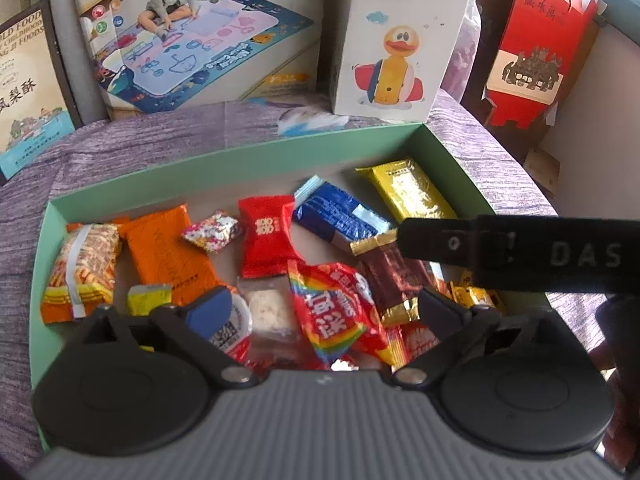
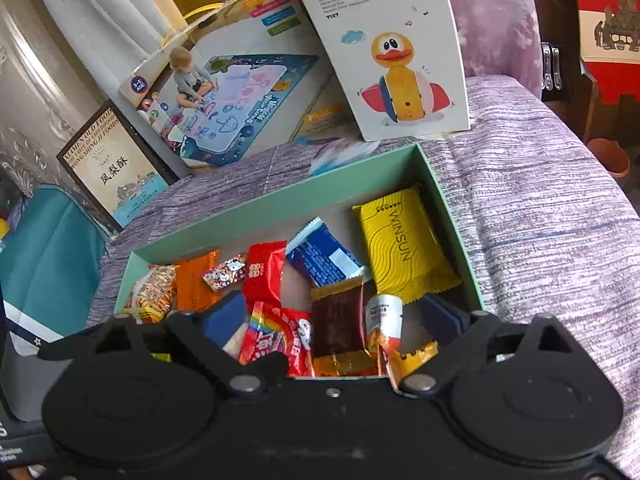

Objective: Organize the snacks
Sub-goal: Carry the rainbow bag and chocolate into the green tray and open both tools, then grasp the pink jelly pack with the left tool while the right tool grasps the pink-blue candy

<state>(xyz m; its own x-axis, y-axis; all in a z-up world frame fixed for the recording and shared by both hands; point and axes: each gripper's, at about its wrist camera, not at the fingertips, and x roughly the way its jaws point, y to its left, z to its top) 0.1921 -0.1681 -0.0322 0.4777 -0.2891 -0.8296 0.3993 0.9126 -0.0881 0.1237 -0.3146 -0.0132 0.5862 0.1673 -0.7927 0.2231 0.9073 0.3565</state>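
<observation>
**Both grippers wide over a filled snack box**

The green box [image 1: 248, 156] sits on a purple-grey cloth [image 1: 120, 148], and the snacks lie inside it in a loose layer. At the far right is a yellow packet [image 2: 404, 254], next to it a blue wrapper [image 2: 320, 260]; a red packet [image 1: 266, 240] lies mid-box, an orange packet [image 1: 168, 252] and a striped noodle-style pack [image 1: 82, 268] to the left. Nearer the cameras lie a rainbow candy bag [image 1: 332, 312] and a brown bar with gold ends [image 2: 340, 328].

The left gripper [image 1: 324, 308] hangs over the near part of the box with its jaws spread wide, nothing pinched between them. The right gripper [image 2: 334, 316] is likewise wide and empty above the rainbow bag and brown bar.

Judging from this, the step looks like a release into the box, or a pause between items. No snack is visible outside the box, so the collecting seems far along. A next move would call for either tidying overlapped packets near the front, or lifting clear.
</observation>
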